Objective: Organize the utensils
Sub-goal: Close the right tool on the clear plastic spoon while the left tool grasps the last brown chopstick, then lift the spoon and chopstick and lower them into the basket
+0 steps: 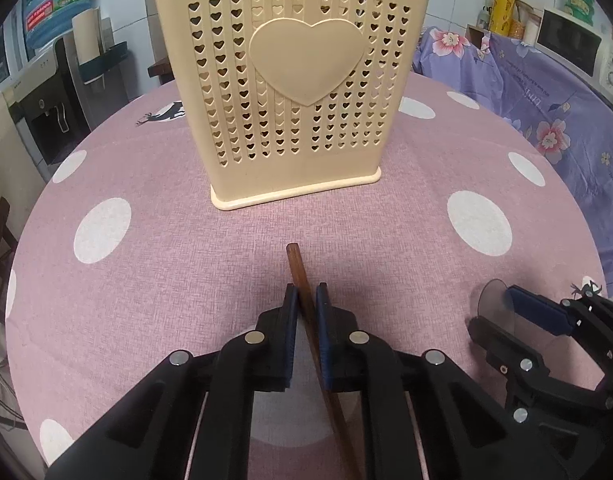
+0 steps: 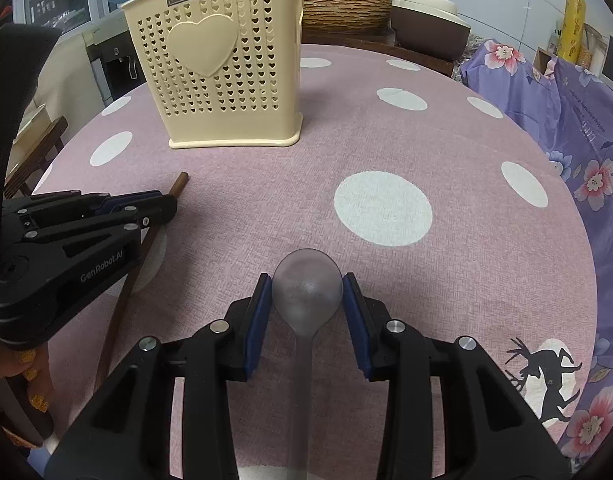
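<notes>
Table (image 2: 386, 148): round, under a pink cloth with white dots; bears every item below.
Holder (image 1: 294, 80): cream plastic, heart-pierced wall, upright toward the far side of the table; dark handles show above its rim. Stands well apart from both tools.
Left gripper (image 1: 305, 304): jaws drawn together and clamped on the chopstick, pads pressing both sides of the shaft near its far end.
Right gripper (image 2: 307, 300): jaws part-way apart, clamped across the spoon bowl, one pad on each edge.
Chopstick (image 1: 298, 268): dark brown wood, thin, straight, blunt end poking just past the pads; the long rest trails back under the tool. Whether it lies on the cloth or is lifted, I cannot tell.
Spoon (image 2: 307, 284): frosted, translucent grey plastic, rounded bowl toward the holder, handle running back between the fingers.
Risk, chopstick: held near one end, so the long free length may swing or pivot in the pads on lifting, and miss the holder's mouth.
Risk, spoon: smooth curved bowl gripped by its edges could squirt out under pressure.
Risk, holder: light and tall by appearance; a knock from either tool on approach may tip it.
</notes>
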Action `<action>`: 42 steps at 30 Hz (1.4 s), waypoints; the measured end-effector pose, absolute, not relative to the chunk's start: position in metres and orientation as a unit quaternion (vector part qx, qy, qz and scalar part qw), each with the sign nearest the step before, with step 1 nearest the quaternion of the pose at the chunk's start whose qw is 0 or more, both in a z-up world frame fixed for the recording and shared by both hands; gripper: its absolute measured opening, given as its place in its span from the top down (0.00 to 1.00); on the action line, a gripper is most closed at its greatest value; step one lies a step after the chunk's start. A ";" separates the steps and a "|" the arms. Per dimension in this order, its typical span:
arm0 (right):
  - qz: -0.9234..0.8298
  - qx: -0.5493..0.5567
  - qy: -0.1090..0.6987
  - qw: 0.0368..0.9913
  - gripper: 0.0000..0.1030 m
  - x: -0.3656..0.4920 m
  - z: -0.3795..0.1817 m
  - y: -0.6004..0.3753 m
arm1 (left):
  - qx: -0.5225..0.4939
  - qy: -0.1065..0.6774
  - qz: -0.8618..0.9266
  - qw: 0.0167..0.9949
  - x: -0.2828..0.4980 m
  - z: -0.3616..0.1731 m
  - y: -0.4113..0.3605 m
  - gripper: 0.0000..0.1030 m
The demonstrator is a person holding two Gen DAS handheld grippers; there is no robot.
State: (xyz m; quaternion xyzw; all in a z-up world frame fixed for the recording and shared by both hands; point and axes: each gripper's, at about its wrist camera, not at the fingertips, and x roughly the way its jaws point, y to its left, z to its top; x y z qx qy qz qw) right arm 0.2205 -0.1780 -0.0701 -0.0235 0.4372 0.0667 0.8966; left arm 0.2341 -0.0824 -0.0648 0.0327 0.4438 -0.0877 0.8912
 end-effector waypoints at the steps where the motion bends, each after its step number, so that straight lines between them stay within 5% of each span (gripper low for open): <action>1: 0.067 -0.024 0.437 0.896 0.64 0.221 -0.070 -0.178 | 0.030 0.444 -0.088 0.891 0.235 -0.065 -0.082 0.90; 10: 0.075 -0.002 0.426 0.901 0.64 0.220 -0.066 -0.181 | 0.021 0.427 -0.091 0.899 0.234 -0.056 -0.076 0.91; 29: 0.127 0.046 0.327 0.935 0.64 0.184 0.041 -0.189 | -0.064 0.264 -0.128 0.954 0.171 0.084 -0.012 0.92; 42: 0.132 0.038 0.320 0.937 0.64 0.180 0.049 -0.182 | -0.067 0.243 -0.138 0.958 0.163 0.097 -0.006 0.93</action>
